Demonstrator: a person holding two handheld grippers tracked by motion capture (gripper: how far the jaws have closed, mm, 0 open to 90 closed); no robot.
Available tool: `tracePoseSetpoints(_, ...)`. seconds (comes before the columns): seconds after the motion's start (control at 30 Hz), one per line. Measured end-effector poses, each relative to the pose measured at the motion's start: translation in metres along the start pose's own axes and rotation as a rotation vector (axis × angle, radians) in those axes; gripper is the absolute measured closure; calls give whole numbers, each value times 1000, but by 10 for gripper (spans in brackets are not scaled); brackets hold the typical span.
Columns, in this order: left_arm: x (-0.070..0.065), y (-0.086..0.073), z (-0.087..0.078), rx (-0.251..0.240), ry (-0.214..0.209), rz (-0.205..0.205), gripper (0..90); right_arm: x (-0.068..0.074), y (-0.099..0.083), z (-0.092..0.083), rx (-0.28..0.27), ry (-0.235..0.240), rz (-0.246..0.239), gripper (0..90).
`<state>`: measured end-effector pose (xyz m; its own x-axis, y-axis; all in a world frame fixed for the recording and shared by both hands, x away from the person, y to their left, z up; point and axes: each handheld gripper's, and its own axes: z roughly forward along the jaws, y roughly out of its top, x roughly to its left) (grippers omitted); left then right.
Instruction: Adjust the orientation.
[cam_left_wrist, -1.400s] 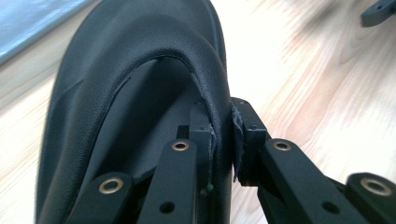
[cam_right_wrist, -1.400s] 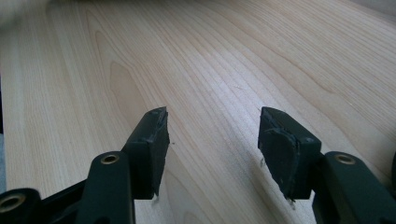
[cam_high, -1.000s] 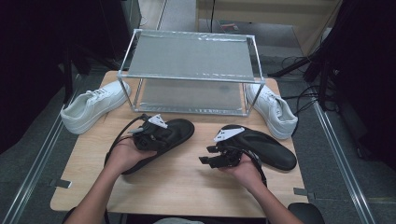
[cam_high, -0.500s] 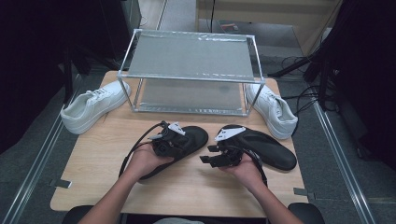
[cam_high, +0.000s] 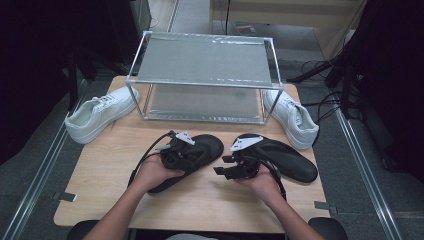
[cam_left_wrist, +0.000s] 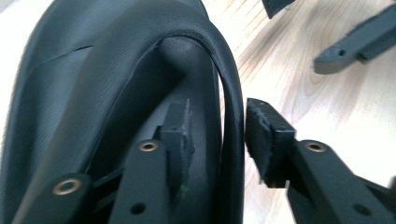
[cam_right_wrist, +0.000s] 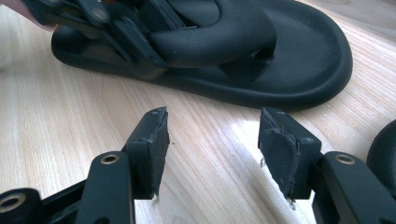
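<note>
Left black sandal flat on the wooden table, near its middle, toe toward the metal rack, just beside the right black sandal yet apart from it. Left gripper over the left sandal; jaws just been opening, released now, strap edge between the pads with a slit of daylight on the outer side, one pad inside the strap, the other outside. Right gripper low over bare table between the two sandals, jaws spread with nothing between them, pointing toward the left sandal in the right gripper view. Right hand close against the heel end of the right sandal. Beyond, one white sneaker left of the rack, another white sneaker right of it, both on the table's far corners. Dark floor and cables around.
</note>
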<state>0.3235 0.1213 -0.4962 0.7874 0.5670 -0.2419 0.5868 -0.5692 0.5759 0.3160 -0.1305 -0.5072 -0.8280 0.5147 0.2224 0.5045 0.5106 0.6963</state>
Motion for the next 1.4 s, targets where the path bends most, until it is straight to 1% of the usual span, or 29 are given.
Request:
tracePoseSetpoints(0.07, 0, -1, -4, -10, 0, 1, 565, 0, 0, 0, -3, -2, -1, 443)
tracePoseSetpoints(0.1, 1, -5, -12, -24, -18, 2, 547, 0, 0, 0, -5, -4, 1, 443)
tracePoseSetpoints(0.17, 2, -9, -21, -29, -5, 4, 533, 0, 0, 0, -4, -5, 3, 443)
tracePoseSetpoints(0.2, 2, -9, -21, -29, -5, 4, 527, 0, 0, 0, -4, -5, 3, 443)
tracePoseSetpoints(0.27, 5, -13, -29, -42, 0, 1, 516, 2, 0, 0, -6, -4, -7, 445)
tracePoseSetpoints(0.3, 10, -17, -37, -55, 9, -5, 510, 5, 1, 0, -10, -6, -20, 445)
tracePoseSetpoints(0.37, 12, -19, -40, -57, 8, -13, 505, 6, 1, 0, -15, -4, -23, 446)
tracePoseSetpoints(0.47, 20, -25, -47, -52, 28, -27, 498, 9, 2, 0, -20, -6, -27, 447)
tracePoseSetpoints(0.5, 24, -30, -50, -54, 42, -26, 508, 11, 3, 1, -23, -6, -33, 448)
tracePoseSetpoints(0.53, 24, -30, -50, -54, 42, -26, 527, 11, 3, 1, -23, -6, -33, 448)
tracePoseSetpoints(0.57, 28, -33, -54, -48, 51, -35, 551, 12, 4, 0, -28, -7, -32, 450)
tracePoseSetpoints(0.63, 31, -35, -56, -53, 51, -40, 612, 12, 4, 1, -34, -5, -33, 453)
tracePoseSetpoints(0.67, 34, -36, -57, -56, 48, -52, 612, 12, 4, 1, -40, -3, -29, 454)
tracePoseSetpoints(0.7, 39, -38, -61, -64, 48, -73, 695, 12, 5, 2, -42, -2, -29, 456)
tracePoseSetpoints(0.73, 41, -40, -63, -77, 45, -78, 733, 13, 5, 3, -42, -1, -27, 461)
tracePoseSetpoints(0.8, 42, -41, -65, -84, 50, -68, 820, 14, 6, 5, -48, 5, -27, 474)
tracePoseSetpoints(0.83, 44, -44, -67, -93, 67, -47, 851, 15, 6, 5, -48, 8, -25, 480)
tracePoseSetpoints(0.9, 49, -47, -70, -104, 81, -59, 872, 17, 7, 7, -50, 16, -31, 491)
tracePoseSetpoints(0.97, 51, -48, -70, -109, 83, -64, 883, 19, 8, 8, -57, 14, -32, 513)
tracePoseSetpoints(1.0, 54, -51, -72, -114, 86, -78, 883, 19, 8, 8, -57, 14, -32, 513)
tracePoseSetpoints(1.03, 59, -54, -73, -122, 96, -89, 884, 22, 9, 9, -66, 19, -37, 559)
tracePoseSetpoints(1.1, 61, -56, -74, -127, 97, -95, 883, 23, 11, 10, -75, 36, -35, 599)
tracePoseSetpoints(1.13, 65, -59, -75, -135, 98, -107, 883, 24, 12, 11, -75, 45, -33, 623)
tracePoseSetpoints(1.17, 65, -59, -75, -135, 98, -107, 883, 24, 12, 11, -75, 45, -33, 623)
tracePoseSetpoints(1.2, 69, -62, -73, -131, 107, -117, 883, 26, 14, 13, -72, 53, -37, 673)
tracePoseSetpoints(1.27, 71, -64, -73, -127, 107, -118, 876, 27, 16, 14, -72, 56, -45, 695)
tracePoseSetpoints(1.3, 72, -66, -72, -125, 114, -126, 867, 29, 18, 16, -78, 55, -56, 777)
tracePoseSetpoints(1.37, 74, -69, -71, -116, 124, -130, 871, 29, 19, 19, -76, 67, -56, 850)
tracePoseSetpoints(1.4, 74, -70, -71, -118, 128, -133, 878, 30, 20, 20, -63, 73, -39, 881)
